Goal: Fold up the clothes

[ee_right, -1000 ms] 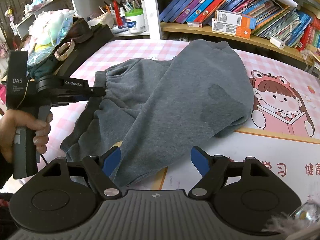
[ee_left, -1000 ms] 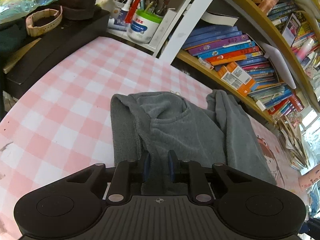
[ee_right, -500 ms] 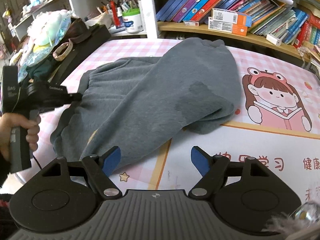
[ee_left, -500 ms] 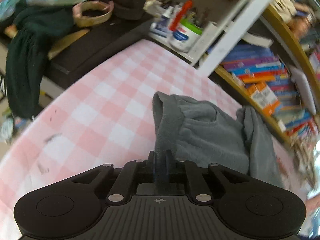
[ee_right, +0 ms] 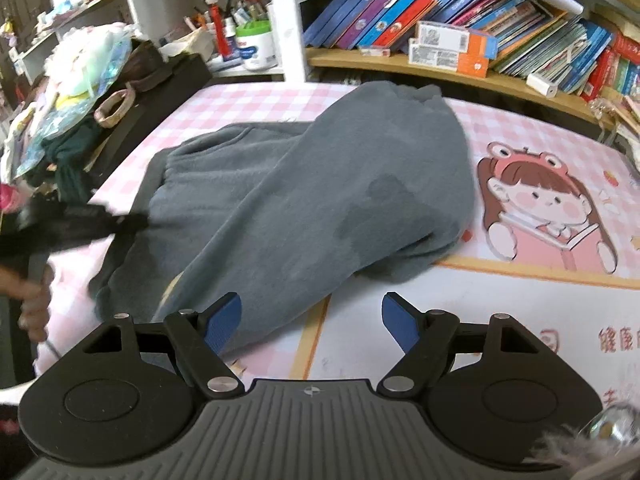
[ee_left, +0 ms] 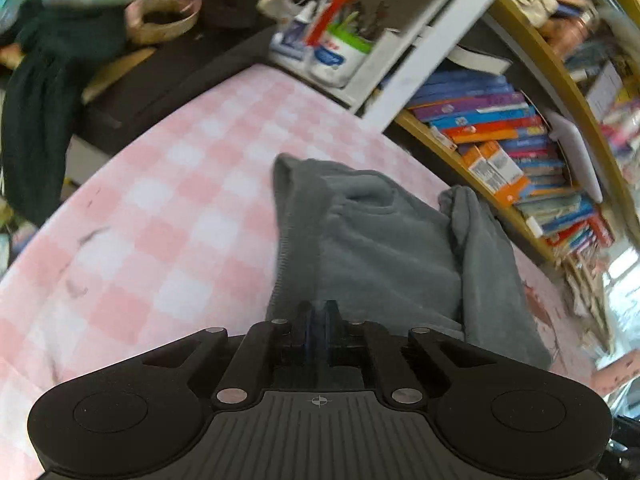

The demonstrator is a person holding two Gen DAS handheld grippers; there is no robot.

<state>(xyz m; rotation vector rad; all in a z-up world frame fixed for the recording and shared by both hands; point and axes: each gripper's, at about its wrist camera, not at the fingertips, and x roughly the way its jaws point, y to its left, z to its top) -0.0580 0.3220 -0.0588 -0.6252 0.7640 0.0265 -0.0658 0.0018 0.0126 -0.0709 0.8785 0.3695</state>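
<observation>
On right view only: cartoon mat [ee_right: 536, 216].

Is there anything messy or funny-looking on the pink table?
Yes. The grey garment is only half folded, lying crooked and bunched across the pink checked cover. There are dark scuff marks on the cover near its edge. The left gripper pinches the garment's edge.

We see the right gripper [ee_right: 310, 320] with blue pads spread wide apart. The grey fleece garment [ee_right: 320, 200] lies at 12 o'clock; the left gripper [ee_right: 132, 222] touches its 9 o'clock edge.
</observation>
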